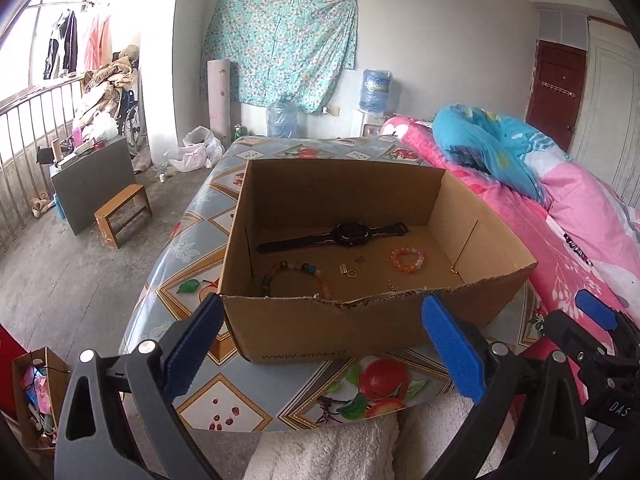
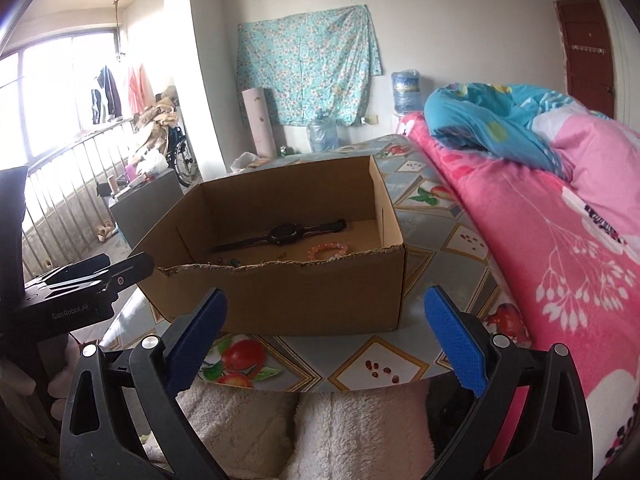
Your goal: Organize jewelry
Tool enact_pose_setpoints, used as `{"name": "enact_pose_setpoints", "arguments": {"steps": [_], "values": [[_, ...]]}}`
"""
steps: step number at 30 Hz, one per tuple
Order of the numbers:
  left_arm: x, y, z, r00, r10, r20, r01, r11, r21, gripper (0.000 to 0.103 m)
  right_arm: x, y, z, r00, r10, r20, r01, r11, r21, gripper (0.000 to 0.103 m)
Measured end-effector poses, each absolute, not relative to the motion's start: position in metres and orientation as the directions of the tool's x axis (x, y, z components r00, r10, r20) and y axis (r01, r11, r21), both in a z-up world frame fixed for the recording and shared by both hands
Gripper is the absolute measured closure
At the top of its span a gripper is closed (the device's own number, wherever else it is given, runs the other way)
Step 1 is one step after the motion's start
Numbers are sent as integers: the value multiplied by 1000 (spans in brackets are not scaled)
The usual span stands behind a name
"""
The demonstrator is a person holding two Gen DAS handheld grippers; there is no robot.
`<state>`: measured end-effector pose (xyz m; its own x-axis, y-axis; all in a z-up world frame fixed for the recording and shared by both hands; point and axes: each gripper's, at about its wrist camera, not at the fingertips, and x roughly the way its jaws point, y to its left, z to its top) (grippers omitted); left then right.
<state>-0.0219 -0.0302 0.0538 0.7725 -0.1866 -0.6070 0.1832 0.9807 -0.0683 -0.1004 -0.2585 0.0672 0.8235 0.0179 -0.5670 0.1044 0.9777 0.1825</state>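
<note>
Left wrist view: left gripper (image 1: 320, 344) spread wide, jaws empty, short of the open brown cardboard box (image 1: 280, 328) on the patterned worktop (image 1: 224, 392). Inside: black wristwatch (image 1: 340, 234), orange bead bracelet (image 1: 407, 260), multicoloured bead bracelet (image 1: 296, 278), small metal charms (image 1: 349, 270).

Right wrist view: right gripper (image 2: 324, 340) likewise released, holding nothing. Best reached over the torn near rim, one piece per pinch.

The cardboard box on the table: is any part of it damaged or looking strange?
Yes. The cardboard box has a ragged, torn top edge on its near wall, as if the flap was ripped off. Inside, the black watch, two bead bracelets and small charms lie loose on the floor, not sorted.
</note>
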Motion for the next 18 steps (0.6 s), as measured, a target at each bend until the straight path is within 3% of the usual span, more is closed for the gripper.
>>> {"name": "enact_pose_setpoints", "arguments": {"steps": [4, 12, 18], "values": [[-17, -33, 47, 754, -165, -636, 167, 984, -57, 6, -90, -259, 62, 780, -16, -626, 139, 979, 148, 8], [-2, -39, 29, 667, -135, -733, 135, 989, -59, 6, -63, -265, 52, 679, 51, -732, 142, 969, 200, 8], [9, -41, 19, 596, -103, -796, 106, 993, -49, 6, -53, -265, 50, 637, 74, -767, 139, 968, 208, 8]]}}
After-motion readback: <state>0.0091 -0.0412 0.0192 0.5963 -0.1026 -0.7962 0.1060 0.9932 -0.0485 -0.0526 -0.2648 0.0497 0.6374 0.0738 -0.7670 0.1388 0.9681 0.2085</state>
